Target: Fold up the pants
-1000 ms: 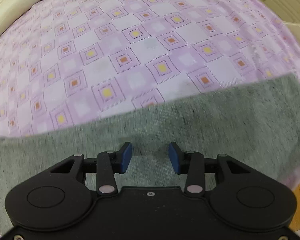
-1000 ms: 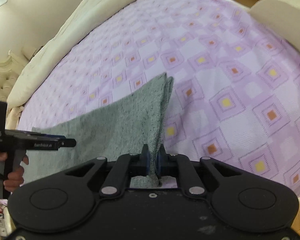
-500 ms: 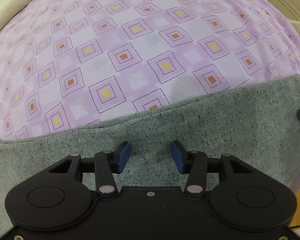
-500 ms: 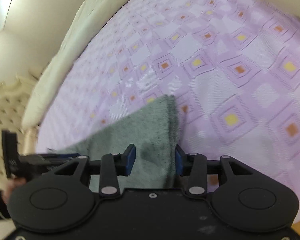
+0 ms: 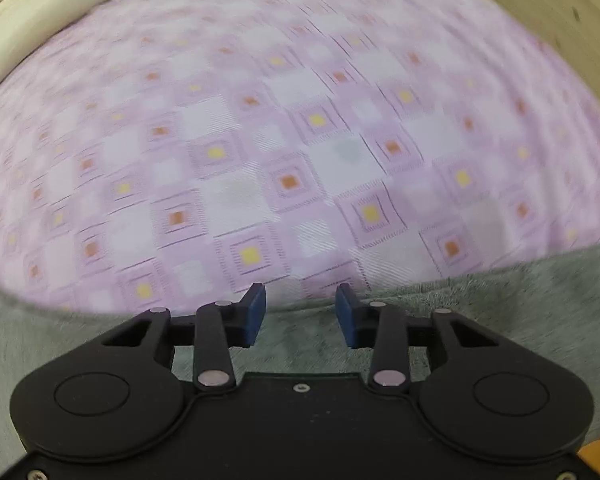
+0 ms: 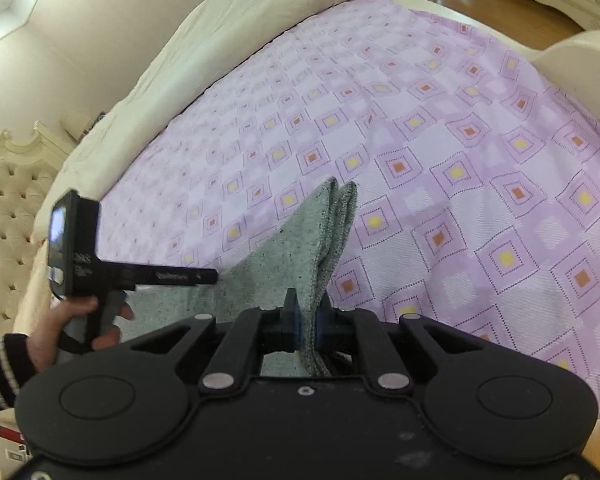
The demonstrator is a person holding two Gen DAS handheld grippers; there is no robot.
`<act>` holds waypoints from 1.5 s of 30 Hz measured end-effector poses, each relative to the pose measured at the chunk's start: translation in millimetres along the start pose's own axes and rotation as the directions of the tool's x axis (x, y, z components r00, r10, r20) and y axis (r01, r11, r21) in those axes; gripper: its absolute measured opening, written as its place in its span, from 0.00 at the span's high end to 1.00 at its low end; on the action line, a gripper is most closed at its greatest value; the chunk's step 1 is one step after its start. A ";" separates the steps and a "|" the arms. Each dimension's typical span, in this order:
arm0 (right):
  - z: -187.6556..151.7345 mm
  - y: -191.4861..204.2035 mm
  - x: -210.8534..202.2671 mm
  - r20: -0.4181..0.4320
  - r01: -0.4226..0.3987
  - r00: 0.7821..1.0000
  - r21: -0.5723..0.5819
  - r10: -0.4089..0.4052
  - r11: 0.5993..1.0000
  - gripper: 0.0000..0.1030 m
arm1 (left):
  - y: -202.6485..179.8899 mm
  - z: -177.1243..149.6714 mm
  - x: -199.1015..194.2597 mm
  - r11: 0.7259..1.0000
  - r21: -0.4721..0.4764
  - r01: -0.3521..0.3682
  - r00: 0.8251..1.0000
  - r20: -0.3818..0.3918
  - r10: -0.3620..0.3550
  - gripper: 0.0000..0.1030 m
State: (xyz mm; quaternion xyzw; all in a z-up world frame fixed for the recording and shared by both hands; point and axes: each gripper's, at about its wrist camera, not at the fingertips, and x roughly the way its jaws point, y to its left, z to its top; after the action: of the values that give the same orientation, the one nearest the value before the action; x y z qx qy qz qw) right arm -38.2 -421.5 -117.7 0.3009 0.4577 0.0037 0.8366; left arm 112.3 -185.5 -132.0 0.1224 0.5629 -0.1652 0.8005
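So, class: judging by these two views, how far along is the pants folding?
Done: the pants lie doubled lengthwise on the bed. In hand: the right gripper is closing on one end; the left gripper, jaws closing with nothing between, hovers over them. Left: folding end to end.

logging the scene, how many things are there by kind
pants: 1
grippers: 2, left and right
bedspread: 1
duvet: 1
headboard: 1
total: 6
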 end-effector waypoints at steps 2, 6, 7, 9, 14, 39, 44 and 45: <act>1.2 5.3 -4.5 0.002 0.008 1.000 0.012 -0.008 1.000 0.91 | 11.5 -17.5 -20.3 0.999 -0.034 -0.001 1.000 0.017 0.001 0.54; 0.3 16.4 -11.9 0.003 0.030 1.000 0.012 -0.030 0.999 0.91 | 20.8 -64.9 -28.0 0.997 -0.058 0.042 0.998 -0.045 -0.044 0.55; 0.2 18.6 -11.0 0.003 0.043 0.999 0.009 -0.043 0.999 0.91 | 18.1 -74.4 -25.0 0.999 -0.034 0.032 0.998 -0.059 -0.034 0.55; 1.9 26.8 -7.3 0.003 0.067 0.998 0.003 -0.067 0.998 0.91 | 13.6 -86.6 -11.0 0.999 0.014 0.031 0.995 -0.092 -0.030 0.55; 2.9 67.5 -7.9 0.007 0.114 0.993 -0.011 -0.114 0.993 0.91 | 15.5 -84.2 -14.4 0.989 0.113 0.097 0.994 -0.052 -0.092 0.54; -135.1 382.3 204.6 -0.125 0.006 0.991 -0.367 -0.056 0.930 0.63 | 300.8 -102.2 -63.4 0.998 -0.061 0.035 0.998 0.060 -0.031 0.54; -118.2 357.3 156.4 -0.045 0.005 0.999 -0.354 -0.022 0.935 0.62 | 296.7 -102.0 -79.0 0.994 -0.089 0.059 0.992 0.119 -0.048 0.54; -111.2 341.5 149.9 -0.014 0.034 0.999 -0.316 -0.040 0.948 0.63 | 291.0 -98.7 -79.6 0.994 -0.087 0.071 0.991 0.121 -0.060 0.54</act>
State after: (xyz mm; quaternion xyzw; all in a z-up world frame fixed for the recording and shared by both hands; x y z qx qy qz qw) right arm 55.5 -44.1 -103.6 0.1547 0.4654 0.0642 0.8691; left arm 119.6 128.7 -87.3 0.0572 0.5252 -0.1724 0.8314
